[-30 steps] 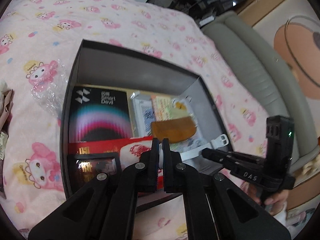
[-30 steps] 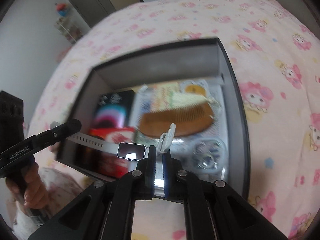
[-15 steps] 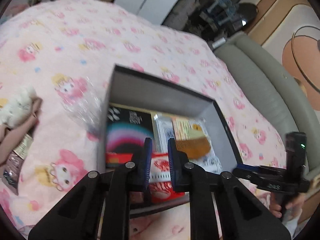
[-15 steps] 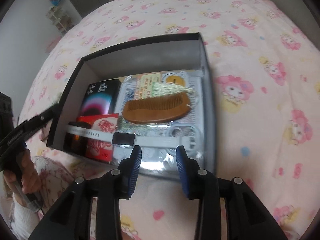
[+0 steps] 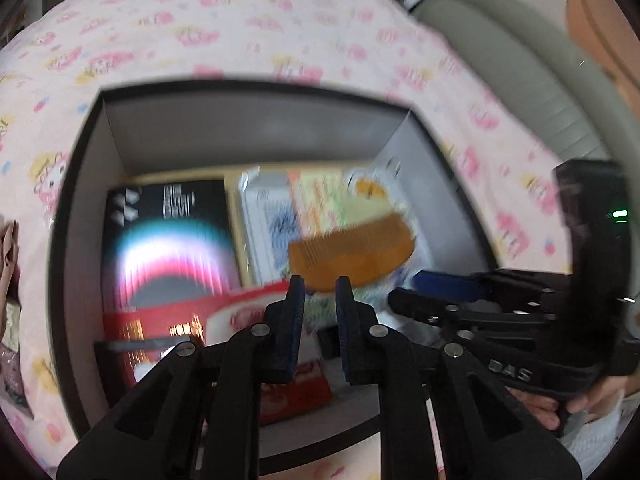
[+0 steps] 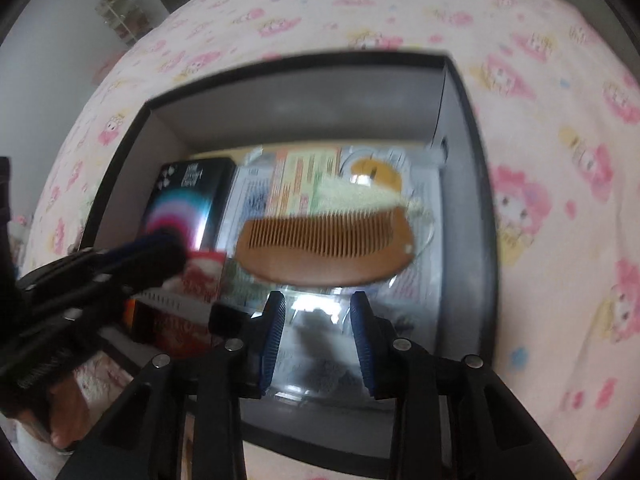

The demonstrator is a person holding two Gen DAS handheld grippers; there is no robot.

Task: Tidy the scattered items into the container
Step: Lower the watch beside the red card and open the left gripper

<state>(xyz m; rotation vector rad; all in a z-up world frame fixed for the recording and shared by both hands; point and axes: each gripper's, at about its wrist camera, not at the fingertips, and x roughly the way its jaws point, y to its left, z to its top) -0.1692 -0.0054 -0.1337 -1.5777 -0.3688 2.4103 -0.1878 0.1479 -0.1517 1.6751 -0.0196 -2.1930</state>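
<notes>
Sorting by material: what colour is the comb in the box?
Warm orange-brown comb, clearest in the right wrist view.

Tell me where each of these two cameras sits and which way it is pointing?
Left wrist view: sits on the left gripper, looking along its open fingers down into the dark box; the right gripper and a hand show at right.
Right wrist view: sits on the right gripper, fingers open, looking into the same box; the left gripper shows at left.
Both share the wooden comb and the pink bedsheet.
</notes>
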